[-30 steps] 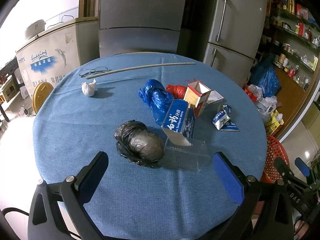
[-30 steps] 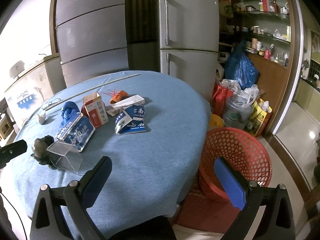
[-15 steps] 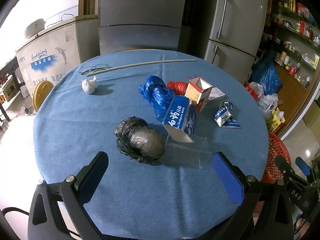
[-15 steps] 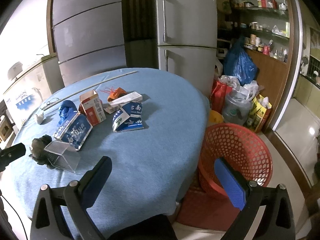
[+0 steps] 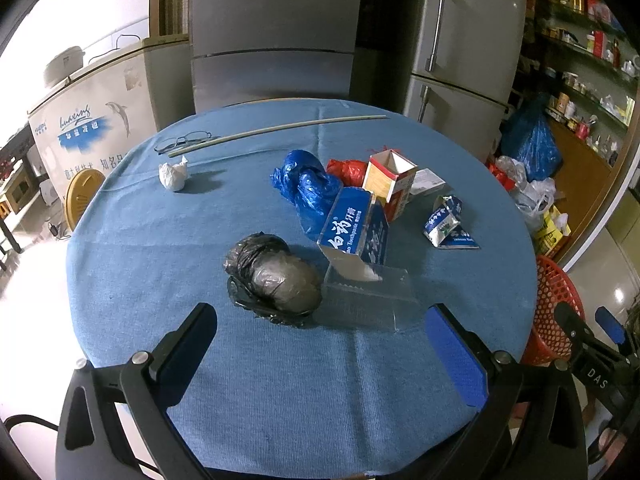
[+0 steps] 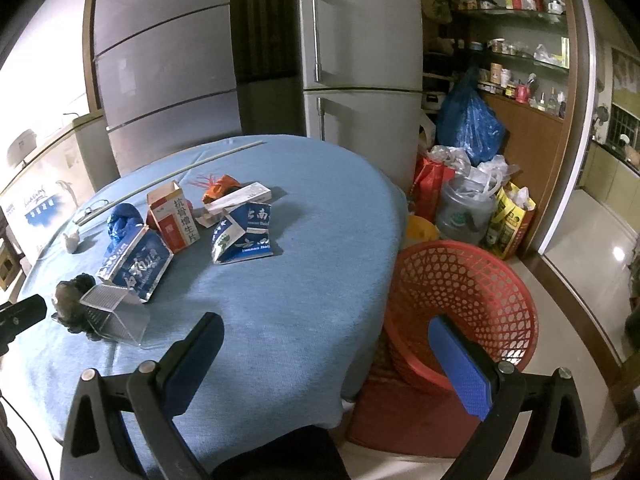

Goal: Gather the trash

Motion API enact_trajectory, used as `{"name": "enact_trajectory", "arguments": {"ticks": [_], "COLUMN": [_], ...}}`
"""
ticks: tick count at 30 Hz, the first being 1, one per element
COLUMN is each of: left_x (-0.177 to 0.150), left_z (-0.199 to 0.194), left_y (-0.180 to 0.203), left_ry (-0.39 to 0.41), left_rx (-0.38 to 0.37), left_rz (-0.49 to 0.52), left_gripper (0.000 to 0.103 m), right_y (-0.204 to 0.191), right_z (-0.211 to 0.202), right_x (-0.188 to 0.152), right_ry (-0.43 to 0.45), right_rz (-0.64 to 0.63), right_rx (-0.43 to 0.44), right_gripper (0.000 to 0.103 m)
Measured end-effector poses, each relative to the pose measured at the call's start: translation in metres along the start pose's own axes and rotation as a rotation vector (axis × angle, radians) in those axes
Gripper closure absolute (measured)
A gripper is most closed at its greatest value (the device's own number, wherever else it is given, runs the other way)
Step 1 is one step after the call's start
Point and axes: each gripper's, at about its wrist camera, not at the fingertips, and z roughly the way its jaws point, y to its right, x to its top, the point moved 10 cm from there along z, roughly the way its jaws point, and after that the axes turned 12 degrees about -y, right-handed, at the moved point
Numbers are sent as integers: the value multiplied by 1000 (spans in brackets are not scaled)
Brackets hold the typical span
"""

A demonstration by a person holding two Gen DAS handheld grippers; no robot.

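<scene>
In the left view my left gripper [image 5: 320,344] is spread and empty at the bottom, and all trash, the black bag [image 5: 276,276] nearest, lies uncollected at frame centre. In the right view my right gripper [image 6: 326,364] is also spread and empty, and the basket [image 6: 464,280] at lower right looks empty, so I judge nothing is done.

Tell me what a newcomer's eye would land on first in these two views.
Probably the litter clustered mid-way across the round blue table: a black bag bundle beside a clear plastic box, with a blue toothpaste carton propped behind them. Next, the red mesh basket on the floor at the table's right edge. Both the left gripper and right gripper are open and empty.
</scene>
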Motion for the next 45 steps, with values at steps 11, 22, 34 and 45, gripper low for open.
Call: {"name": "enact_trajectory", "arguments": {"ticks": [11, 22, 34, 45], "left_x": [-4, -14, 3, 20], "left_z": [4, 20, 56, 99], "left_y": [-3, -12, 25, 38], "left_ry": [-12, -56, -121, -182], "left_rx": [-3, 13, -18, 36], "left_rz": [-9, -27, 83, 158], "left_gripper": [0, 0, 0, 0], "right_y": [-1, -6, -9, 3], "right_z": [-1, 6, 15, 31], "right_x": [-1, -6, -9, -11], "right_ry": [-4, -26, -47, -84], "right_rz": [-7, -22, -26, 11], "right_rx": [-3, 5, 15, 20], "right_gripper": [0, 0, 0, 0]}}
